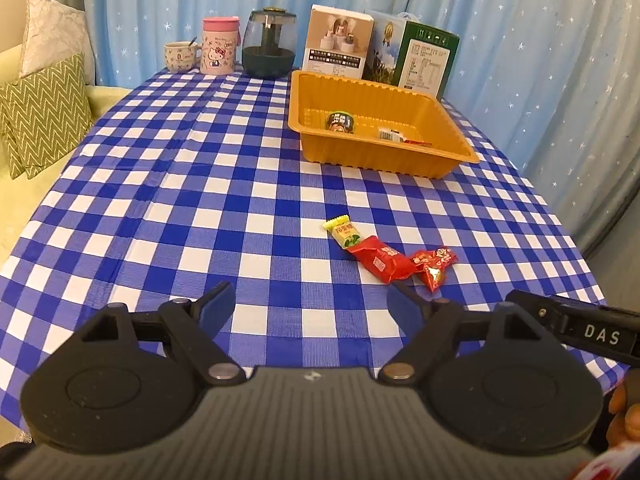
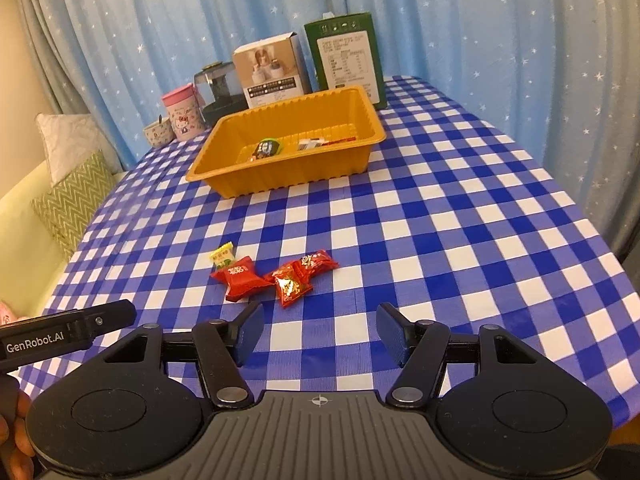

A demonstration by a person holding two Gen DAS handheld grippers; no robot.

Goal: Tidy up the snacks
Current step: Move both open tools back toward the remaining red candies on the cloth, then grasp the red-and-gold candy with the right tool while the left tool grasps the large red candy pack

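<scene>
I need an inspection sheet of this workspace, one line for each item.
Surface: checked tablecloth, flat.
Job's things: orange tray with two snacks inside; yellow snack and three red snacks loose near the grippers.
Clutter: cup, pink mug, dark jar, two boxes behind the tray.
Grippers: left gripper and right gripper open, empty.
Cables: nothing seen.
Surroundings: starred curtain, cushions.

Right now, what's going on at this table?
A person holds two tools over the checked tablecloth, sorting snacks. The left tool and right tool are both open and empty. Two snacks already lie in the orange tray. A yellow packet and three red packets wait on the cloth.
</scene>
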